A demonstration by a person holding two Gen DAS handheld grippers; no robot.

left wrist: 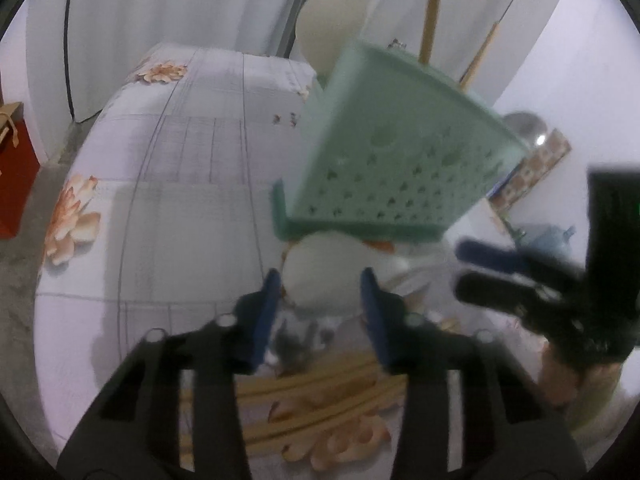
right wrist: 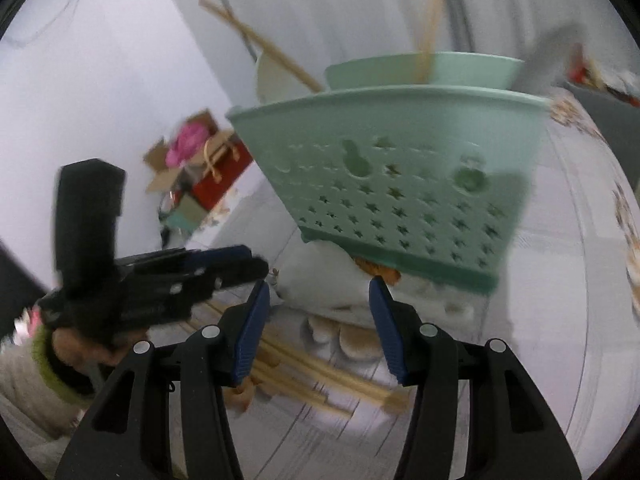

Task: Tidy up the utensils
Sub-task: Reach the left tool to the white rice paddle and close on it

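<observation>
**Both grippers close in on the pile under the holder**

The green holder (left wrist: 400,152) stands at twelve o'clock on the desk (left wrist: 180,160), a few chopsticks already upright in it. The left gripper (left wrist: 320,300) has its jaws part-closed either side of a white spoon (left wrist: 320,272); whether they press it, I cannot tell. The right gripper (right wrist: 316,316) hangs released, nothing between its jaws. Loose chopsticks (right wrist: 320,372) lie at six o'clock.

Risk: a glancing bite could skid the rounded spoon away or nudge the holder.

Only the right view shows more spoons (right wrist: 352,340) beside the chopsticks; only the left shows a pot (left wrist: 524,126) at two o'clock.
</observation>
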